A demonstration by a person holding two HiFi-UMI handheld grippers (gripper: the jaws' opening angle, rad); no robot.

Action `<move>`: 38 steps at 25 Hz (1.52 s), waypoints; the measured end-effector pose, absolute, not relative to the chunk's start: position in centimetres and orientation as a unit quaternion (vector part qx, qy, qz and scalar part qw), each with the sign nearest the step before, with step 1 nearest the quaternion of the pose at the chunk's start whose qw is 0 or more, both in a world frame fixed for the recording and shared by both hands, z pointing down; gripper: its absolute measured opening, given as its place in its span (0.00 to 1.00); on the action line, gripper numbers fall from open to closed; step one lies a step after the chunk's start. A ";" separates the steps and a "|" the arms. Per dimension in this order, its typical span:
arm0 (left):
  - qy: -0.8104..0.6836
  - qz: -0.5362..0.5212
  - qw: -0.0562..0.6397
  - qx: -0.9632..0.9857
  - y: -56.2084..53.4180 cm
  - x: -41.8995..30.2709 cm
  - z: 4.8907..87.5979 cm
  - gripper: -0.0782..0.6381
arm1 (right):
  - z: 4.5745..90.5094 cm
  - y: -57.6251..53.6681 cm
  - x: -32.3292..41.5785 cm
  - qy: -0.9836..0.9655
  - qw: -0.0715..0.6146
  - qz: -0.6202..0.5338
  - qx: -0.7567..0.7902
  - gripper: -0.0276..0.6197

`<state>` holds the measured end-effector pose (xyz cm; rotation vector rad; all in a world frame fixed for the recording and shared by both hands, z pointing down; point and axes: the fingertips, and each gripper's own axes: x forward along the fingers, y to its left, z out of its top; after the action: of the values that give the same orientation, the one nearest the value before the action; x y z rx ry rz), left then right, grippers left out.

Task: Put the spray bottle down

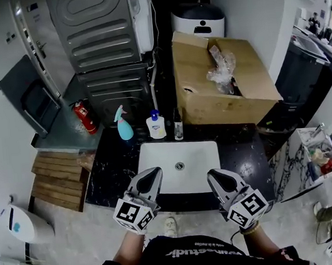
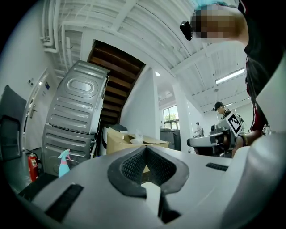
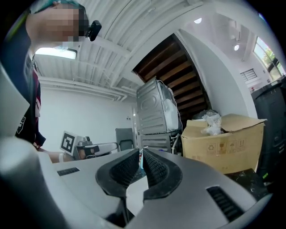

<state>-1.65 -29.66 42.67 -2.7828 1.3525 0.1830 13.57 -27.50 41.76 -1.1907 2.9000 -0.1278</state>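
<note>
The teal spray bottle (image 1: 123,124) with a pink trigger stands upright on the black counter (image 1: 114,165), behind the white sink (image 1: 198,155) at its left corner. It also shows low at the left in the left gripper view (image 2: 64,163). My left gripper (image 1: 153,173) hovers over the sink's front left edge, well short of the bottle, jaws shut and empty (image 2: 145,151). My right gripper (image 1: 215,174) hangs over the sink's front right edge, its jaws shut (image 3: 141,154) with nothing between them.
A white soap bottle (image 1: 156,126) and a small dark bottle (image 1: 178,125) stand beside the spray bottle. Behind are a cardboard box (image 1: 203,100), stacked grey machines (image 1: 103,42) and a red fire extinguisher (image 1: 85,117). Wooden slats (image 1: 57,176) lie on the floor at the left.
</note>
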 end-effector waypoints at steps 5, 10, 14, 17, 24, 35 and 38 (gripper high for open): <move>0.441 0.057 0.023 -0.895 -27.6 -0.7 42.5 0.13 | 42.0 -25.8 14.7 0.925 0.005 -0.038 -0.379 0.11; 0.440 0.059 0.022 -0.896 -26.1 0.0 42.4 0.13 | 41.6 -24.6 15.3 0.924 0.011 -0.039 -0.381 0.11; 0.434 0.058 0.031 -0.898 -26.2 0.2 41.9 0.13 | 41.2 -24.6 15.2 0.923 0.012 -0.032 -0.383 0.11; 0.435 0.063 0.032 -0.898 -26.3 0.0 41.5 0.13 | 41.1 -24.6 15.0 0.924 0.011 -0.032 -0.381 0.11; 0.436 0.058 0.036 -0.897 -26.7 -0.6 41.4 0.13 | 41.1 -25.1 14.1 0.927 0.011 -0.028 -0.373 0.11; 0.440 0.059 0.028 -0.896 -27.1 -1.2 41.8 0.13 | 41.4 -25.5 13.3 0.929 0.012 -0.034 -0.369 0.11; 0.440 0.060 0.026 -0.896 -27.2 -1.3 41.9 0.13 | 41.5 -25.5 13.2 0.929 0.010 -0.034 -0.370 0.11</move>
<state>-1.30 -27.15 41.90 -2.7673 1.3601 0.1849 13.25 -25.53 41.47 -1.1534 2.8984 -0.1058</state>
